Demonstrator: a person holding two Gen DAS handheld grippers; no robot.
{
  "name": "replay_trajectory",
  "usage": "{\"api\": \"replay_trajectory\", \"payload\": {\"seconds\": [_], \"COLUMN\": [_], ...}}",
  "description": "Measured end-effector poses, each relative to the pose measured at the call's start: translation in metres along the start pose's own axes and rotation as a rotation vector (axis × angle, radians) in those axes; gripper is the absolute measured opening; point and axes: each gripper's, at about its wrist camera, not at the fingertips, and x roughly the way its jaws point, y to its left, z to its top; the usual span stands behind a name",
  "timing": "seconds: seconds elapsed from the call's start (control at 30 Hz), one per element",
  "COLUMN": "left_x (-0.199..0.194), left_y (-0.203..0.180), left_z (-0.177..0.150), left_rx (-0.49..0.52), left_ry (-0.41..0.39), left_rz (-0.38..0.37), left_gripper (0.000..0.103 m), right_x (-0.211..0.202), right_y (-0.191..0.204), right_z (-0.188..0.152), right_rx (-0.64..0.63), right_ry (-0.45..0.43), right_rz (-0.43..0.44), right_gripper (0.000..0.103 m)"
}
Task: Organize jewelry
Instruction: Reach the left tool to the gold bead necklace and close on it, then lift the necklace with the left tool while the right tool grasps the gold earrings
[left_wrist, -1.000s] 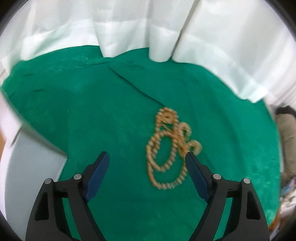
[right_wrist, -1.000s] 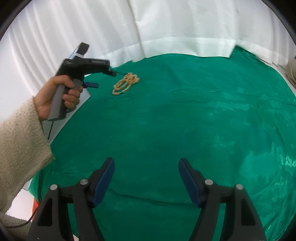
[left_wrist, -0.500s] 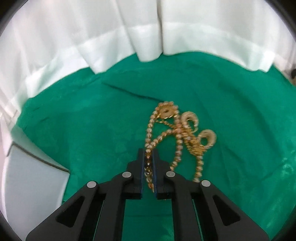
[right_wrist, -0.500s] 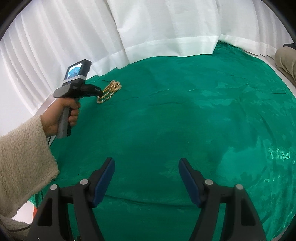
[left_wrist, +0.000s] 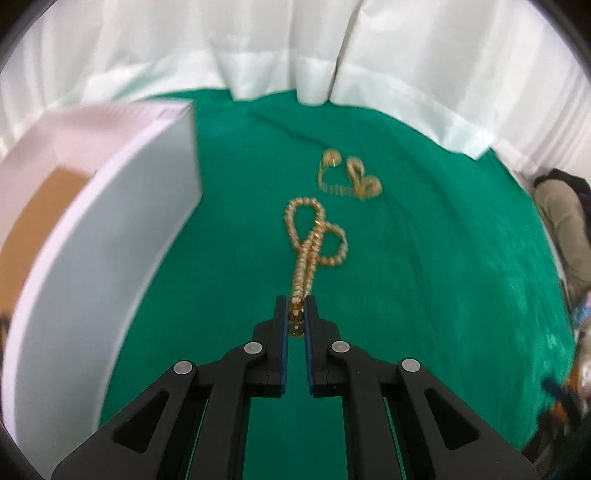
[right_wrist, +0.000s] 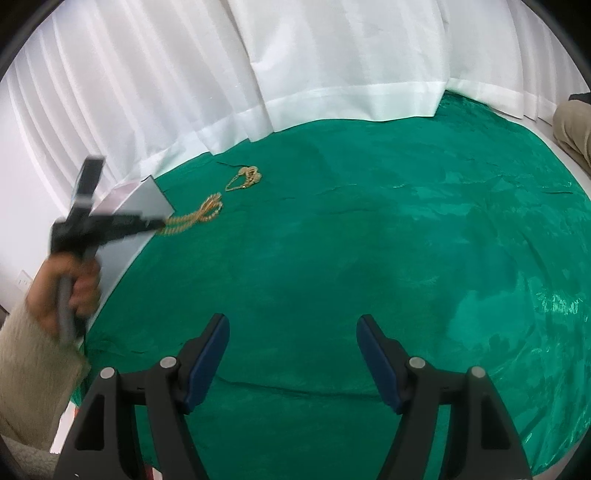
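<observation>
— Two pieces of gold jewelry lie on the green cloth of the bench (left_wrist: 424, 295). Which one is in hand?

— The beaded chain (left_wrist: 314, 240). The left hand-held gripper (left_wrist: 296, 317) has its jaws pinched narrow on the chain's near end, low in the middle of the left wrist frame. The rest trails away toward the centre of the frame in two loops, which seem to rest on the cloth.

— And the other piece?

— A smaller gold tangle (left_wrist: 349, 177) sits above it in the frame, apart from the chain and untouched. A white box (left_wrist: 122, 236) fills the left side, close beside the chain.

— How will the chain behave?

— Limp and light, I'd judge. It has no stiffness, so it will hang and swing from wherever it is gripped. The round beads may be slippery, and the loops could snag on each other or on the cloth.

— Best place to hold it?

— Across a doubled strand, as here, so the beads seat between the pads.

— The right one?

— The right hand-held gripper (right_wrist: 291, 354) is spread wide and holds nothing, low in its own frame over bare cloth.
</observation>
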Motion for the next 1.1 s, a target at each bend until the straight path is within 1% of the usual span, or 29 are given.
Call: {"api": "replay_trajectory", "payload": {"seconds": [0.1,0.2,0.3,0.4,0.5,0.57,0.73,0.8,0.87,0.9,0.93,1.03,1.07,1.1], "left_x": [-0.026,-0.045,-0.057,-0.054,-0.051,-0.048,-0.045,-0.046,-0.047,-0.047,-0.047,-0.047,-0.048,-0.048], "left_y": [0.001,0.006,0.007,0.015,0.02,0.021,0.022,0.024,0.026,0.027,0.028,0.029,0.03,0.029], "left_z": [-0.039,-0.07,-0.099,-0.113,-0.122,-0.126,-0.128,-0.129,-0.13,-0.13,-0.131,-0.131,-0.131,-0.132], "left_rx": [-0.002,0.008,0.043,0.041,0.036,0.048,0.054,0.055,0.055,0.052,0.047,0.042,0.044,0.045], "left_ry": [0.007,0.016,0.024,0.033,0.023,0.016,0.005,-0.001,-0.007,-0.009,-0.01,-0.012,-0.012,-0.012], "left_rz": [-0.016,-0.028,-0.001,0.015,0.033,0.053,0.072,0.077,0.08,0.078,0.073,0.068,0.068,0.069], "left_gripper": [0.006,0.006,0.006,0.006,0.006,0.006,0.006,0.006,0.006,0.006,0.006,0.006,0.007,0.007], "right_x": [0.0,0.0,0.001,0.002,0.008,0.013,0.026,0.033,0.043,0.052,0.059,0.095,0.107,0.123], "right_y": [0.009,0.02,0.031,0.041,0.049,0.056,0.072,0.082,0.092,0.096,0.097,0.1,0.101,0.107], "right_z": [-0.001,-0.002,-0.004,-0.007,-0.009,-0.006,0.005,0.015,0.031,0.044,0.055,0.098,0.112,0.129], "right_rx": [-0.013,-0.031,-0.05,-0.066,-0.068,-0.075,-0.116,-0.158,-0.208,-0.239,-0.261,-0.331,-0.352,-0.401], "right_ry": [0.007,0.017,0.029,0.047,0.086,0.118,0.189,0.214,0.233,0.236,0.231,0.214,0.201,0.175], "right_rz": [0.007,0.016,0.022,0.031,0.063,0.081,0.115,0.141,0.167,0.17,0.161,0.085,0.072,0.06], "right_gripper": [0.073,0.073,0.073,0.073,0.073,0.073,0.073,0.073,0.073,0.073,0.073,0.073,0.073,0.073]}}
